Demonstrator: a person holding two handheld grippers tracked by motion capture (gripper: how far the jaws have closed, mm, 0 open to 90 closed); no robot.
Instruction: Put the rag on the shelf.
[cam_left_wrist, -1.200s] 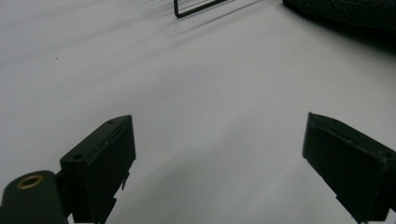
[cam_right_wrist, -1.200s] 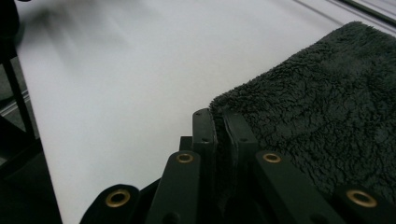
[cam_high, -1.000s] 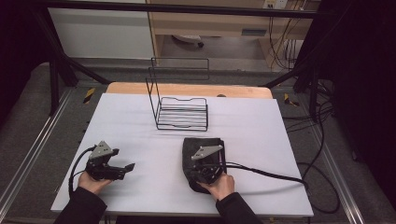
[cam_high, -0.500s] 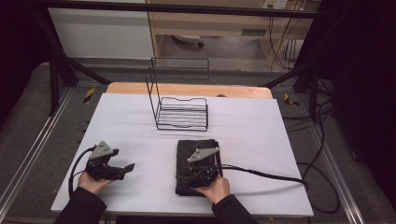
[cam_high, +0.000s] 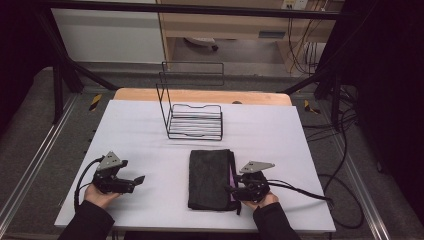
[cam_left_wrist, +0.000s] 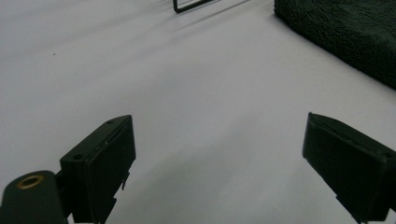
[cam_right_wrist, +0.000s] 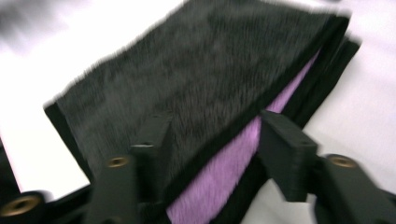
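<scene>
Folded black towel (cam_high: 211, 179) lay flat at near centre of white table (cam_high: 280, 130), purple inner layer showing along right edge. Right gripper (cam_high: 239, 190) at that edge — jaws apart, astride it, not yet closed. Left gripper (cam_high: 136, 181) rested well left, jaws wide apart, empty. Wire rack (cam_high: 195, 120) stood farther back. Step judged: taking hold of towel edge; next move calls for closing squarely on it.

bare table (cam_high: 130, 130) left & centre, wire rack (cam_high: 195, 120) blocks rear, folded towel (cam_high: 210, 177) front-right
</scene>
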